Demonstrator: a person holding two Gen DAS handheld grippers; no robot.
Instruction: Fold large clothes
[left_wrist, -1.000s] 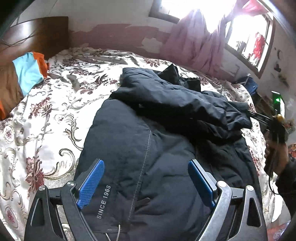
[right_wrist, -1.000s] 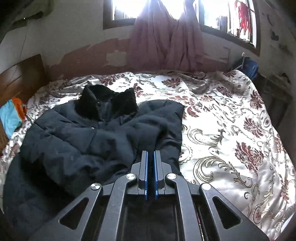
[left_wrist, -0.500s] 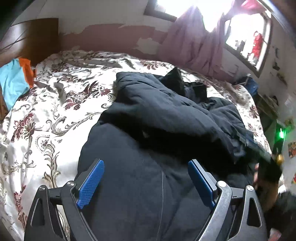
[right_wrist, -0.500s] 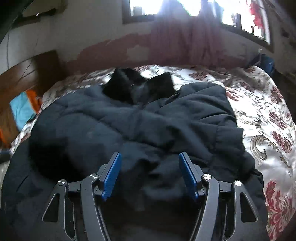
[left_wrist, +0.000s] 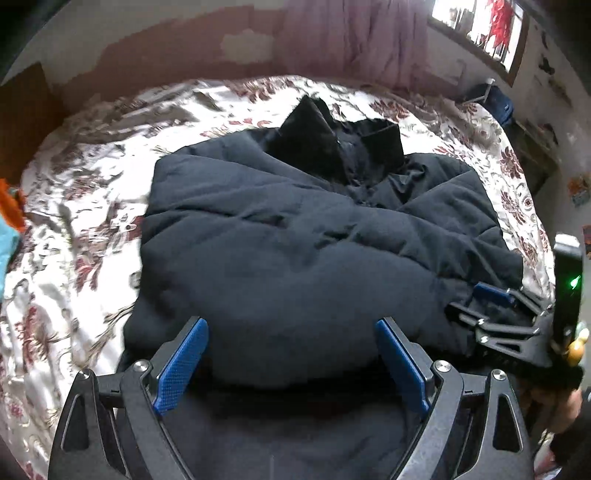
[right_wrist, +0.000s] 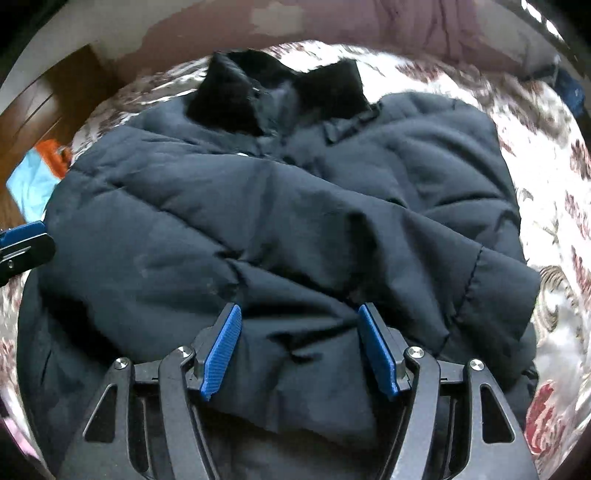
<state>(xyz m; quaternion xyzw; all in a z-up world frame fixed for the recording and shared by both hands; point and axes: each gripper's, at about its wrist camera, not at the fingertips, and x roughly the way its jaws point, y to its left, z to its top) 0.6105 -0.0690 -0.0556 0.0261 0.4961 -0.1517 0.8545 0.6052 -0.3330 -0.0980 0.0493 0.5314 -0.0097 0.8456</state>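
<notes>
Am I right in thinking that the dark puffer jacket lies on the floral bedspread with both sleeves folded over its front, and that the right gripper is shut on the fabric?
Not quite: the right gripper is open, its jaws apart over the jacket, as the right wrist view shows. The rest stands: it lies on the floral bedspread, sleeves folded across its front.

Left tool (left_wrist: 291, 363), right tool (right_wrist: 300, 354): black frames, blue textured pads, silver screws.

The jacket (left_wrist: 314, 251) is filling the middle of the bed (left_wrist: 85, 206), leaving bare spread on its left and far sides (the right strip is narrower). A headboard (right_wrist: 40, 107) and wall (left_wrist: 166, 48) are closing off the far edges.
</notes>
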